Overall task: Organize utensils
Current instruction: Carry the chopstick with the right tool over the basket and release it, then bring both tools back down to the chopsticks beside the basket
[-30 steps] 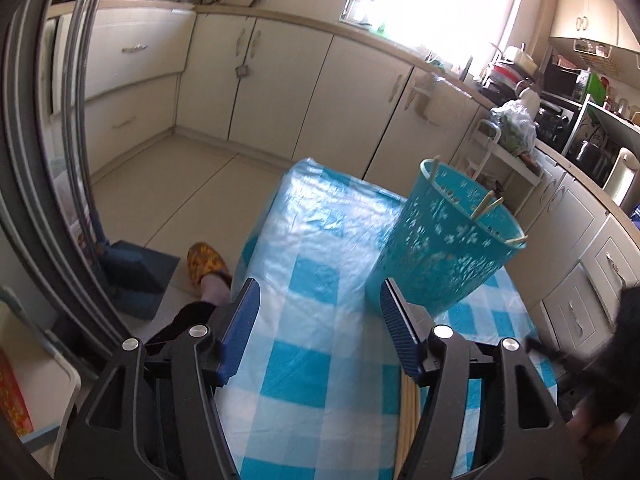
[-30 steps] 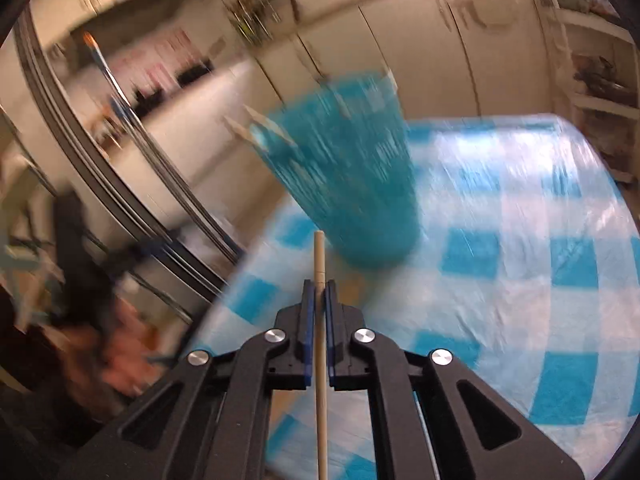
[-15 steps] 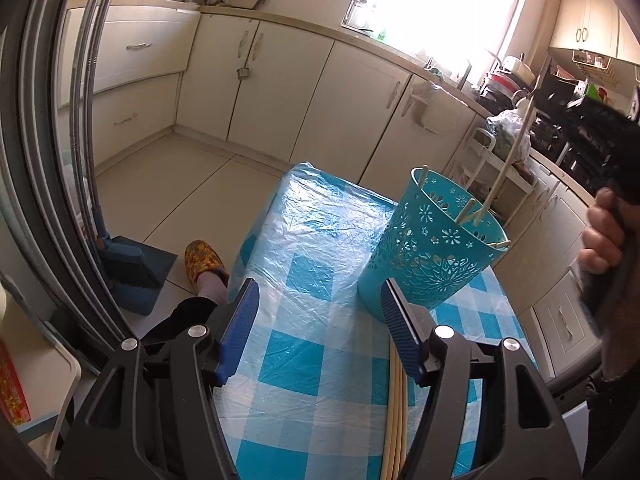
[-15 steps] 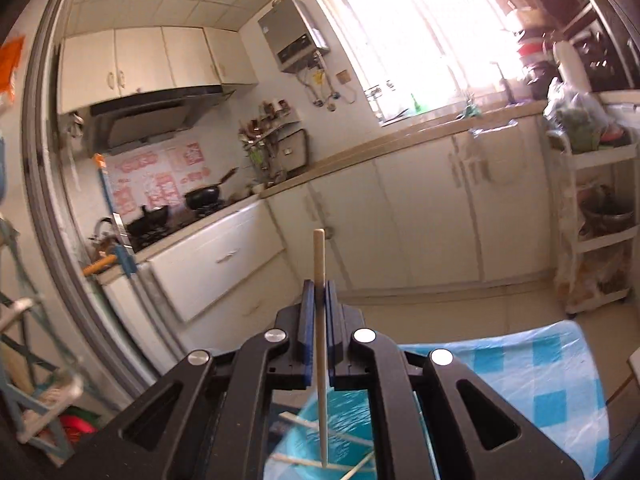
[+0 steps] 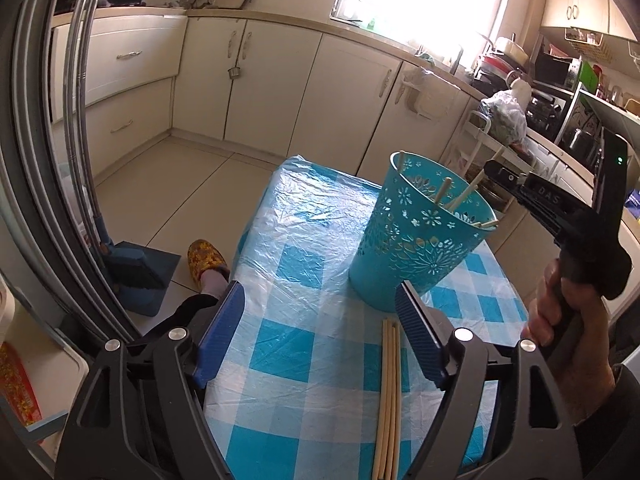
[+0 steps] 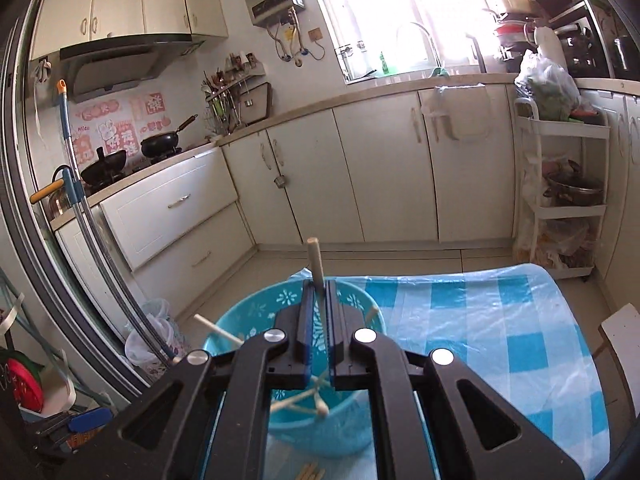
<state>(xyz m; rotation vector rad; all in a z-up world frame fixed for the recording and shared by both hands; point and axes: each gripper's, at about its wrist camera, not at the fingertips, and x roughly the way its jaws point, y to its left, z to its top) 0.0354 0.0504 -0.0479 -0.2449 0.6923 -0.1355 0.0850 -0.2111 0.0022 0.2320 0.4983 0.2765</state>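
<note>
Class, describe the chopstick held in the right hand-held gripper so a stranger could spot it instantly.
Find the blue-and-white checked tablecloth, then the teal perforated plastic basket on it. Above its mouth, the right hand-held gripper pinches one pale wooden chopstick; the others lean loose inside.

The letters "DAS" stand in raised type on the black body of the right tongs (image 5: 546, 201), seen from the left wrist. Pink wall stickers (image 6: 120, 126) behind the stove carry characters too small to read
</note>
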